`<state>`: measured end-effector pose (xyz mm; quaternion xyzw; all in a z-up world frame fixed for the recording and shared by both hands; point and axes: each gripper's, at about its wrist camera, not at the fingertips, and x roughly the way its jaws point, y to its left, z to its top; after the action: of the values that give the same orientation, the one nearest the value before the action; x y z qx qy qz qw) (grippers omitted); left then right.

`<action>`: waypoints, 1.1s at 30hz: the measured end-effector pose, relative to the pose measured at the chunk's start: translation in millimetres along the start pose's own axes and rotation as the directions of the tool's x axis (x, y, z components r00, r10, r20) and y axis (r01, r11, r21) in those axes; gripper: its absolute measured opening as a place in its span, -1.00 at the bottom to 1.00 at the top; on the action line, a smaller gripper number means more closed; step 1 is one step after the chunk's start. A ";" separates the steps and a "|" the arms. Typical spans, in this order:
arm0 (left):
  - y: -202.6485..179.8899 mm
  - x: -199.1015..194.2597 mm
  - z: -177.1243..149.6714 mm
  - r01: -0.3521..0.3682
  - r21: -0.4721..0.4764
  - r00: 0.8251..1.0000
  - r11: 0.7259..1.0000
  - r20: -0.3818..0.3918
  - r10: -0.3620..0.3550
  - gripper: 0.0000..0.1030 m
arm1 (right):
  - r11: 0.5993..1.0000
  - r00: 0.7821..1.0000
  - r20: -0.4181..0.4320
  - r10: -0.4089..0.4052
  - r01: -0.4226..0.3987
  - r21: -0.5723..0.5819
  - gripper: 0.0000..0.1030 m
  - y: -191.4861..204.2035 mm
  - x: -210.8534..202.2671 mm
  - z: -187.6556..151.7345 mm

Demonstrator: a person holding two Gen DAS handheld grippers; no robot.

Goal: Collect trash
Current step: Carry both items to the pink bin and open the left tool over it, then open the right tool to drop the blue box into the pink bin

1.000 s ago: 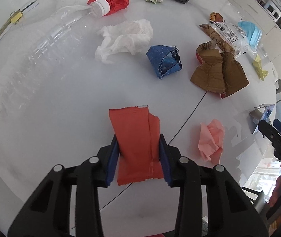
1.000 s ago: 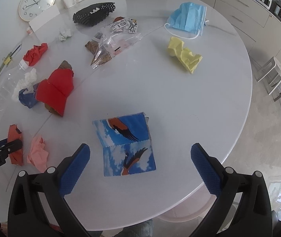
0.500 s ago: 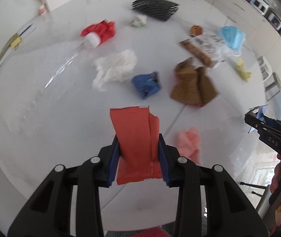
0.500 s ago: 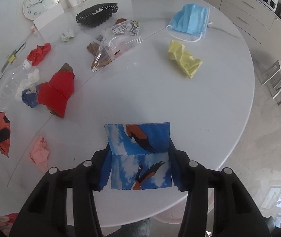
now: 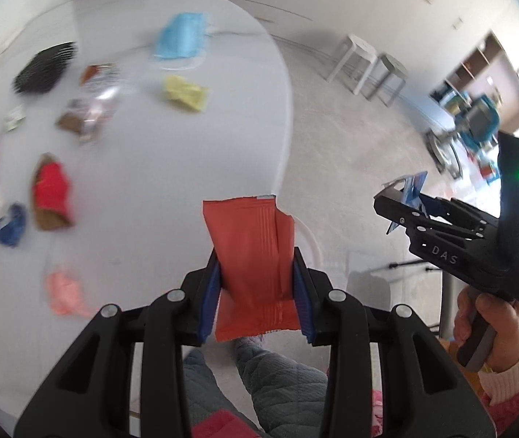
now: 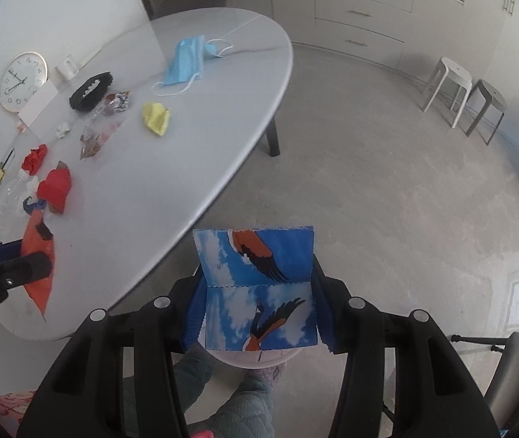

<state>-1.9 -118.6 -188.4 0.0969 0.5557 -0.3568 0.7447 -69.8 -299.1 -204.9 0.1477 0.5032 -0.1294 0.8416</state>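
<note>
**Q:** What is held in each hand-held gripper, and where?

**A:** The left hand-held gripper is pressed onto an orange wrapper, pinched by its side edges near the lower half. The right hand-held gripper is pinched on a blue bird-print paper, folded across its middle. Both pieces are carried just past the near edge of the table, above the floor.

**Q:** How are these pieces likely to handle?

**A:** Both are judged very light, thin and limp; the wrapper may be slippery. An edge pinch seems enough. On the table, a blue face mask lies at the far end, with a yellow crumpled paper nearer, both probably soft, best taken at a raised fold.
</note>
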 end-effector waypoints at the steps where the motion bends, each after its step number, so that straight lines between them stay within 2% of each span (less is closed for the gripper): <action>1: -14.6 13.2 1.4 0.012 0.020 1.000 1.000 -0.019 -0.012 -0.30 | 1.000 1.000 -0.003 0.000 0.000 0.012 -0.02 -8.0 -1.2 -2.7; 3: -33.0 30.8 1.8 0.013 0.035 0.999 0.999 -0.039 -0.012 -0.30 | 0.999 1.000 -0.008 0.004 -0.004 0.033 -0.02 -24.8 -3.9 -8.5; 6: -45.5 48.6 0.9 0.011 0.026 0.998 1.000 -0.065 -0.010 -0.19 | 0.999 1.000 -0.014 0.010 -0.009 0.035 -0.02 -41.6 -6.5 -14.0; 11: -53.4 61.1 1.3 -0.007 -0.011 0.997 1.000 -0.073 0.006 0.16 | 0.999 0.999 -0.020 0.036 -0.036 0.017 -0.02 -53.9 -6.2 -17.4; 14: -53.6 49.5 1.2 -0.042 -0.020 0.998 0.999 -0.049 0.041 0.30 | 0.998 0.998 -0.025 0.059 -0.059 -0.006 -0.02 -51.3 -3.3 -17.7; 18: -33.7 18.3 1.1 -0.089 -0.073 0.996 0.993 -0.002 0.089 0.47 | 0.993 0.994 -0.045 0.102 -0.105 -0.052 -0.01 -38.7 2.6 -20.2; 20: -20.2 -3.2 -0.6 -0.126 -0.106 0.991 0.986 0.034 0.130 0.61 | 0.988 0.991 -0.067 0.118 -0.124 -0.089 -0.01 -29.6 8.2 -24.6; 24: 17.2 -45.5 -8.7 -0.200 -0.181 0.972 0.963 0.087 0.219 0.74 | 0.978 0.980 -0.129 0.152 -0.168 -0.125 0.00 -9.9 26.9 -38.0; 30: 82.6 -92.1 -35.5 -0.273 -0.338 0.941 0.901 0.100 0.323 0.75 | 0.963 0.963 -0.196 0.183 -0.216 -0.160 0.00 28.1 61.0 -51.9; 31: 94.5 -97.4 -40.1 -0.283 -0.365 0.936 0.887 0.096 0.339 0.75 | 0.961 0.960 -0.207 0.189 -0.224 -0.162 0.03 35.2 68.0 -51.8; 33: 115.6 -106.3 -47.1 -0.294 -0.407 0.930 0.865 0.087 0.357 0.75 | 0.960 0.956 -0.225 0.187 -0.226 -0.163 0.26 44.6 77.7 -50.7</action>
<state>22.7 36.0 -139.4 0.0118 0.5294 -0.1155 0.8404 -58.7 -244.1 -291.2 0.1324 0.5797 0.0234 0.8036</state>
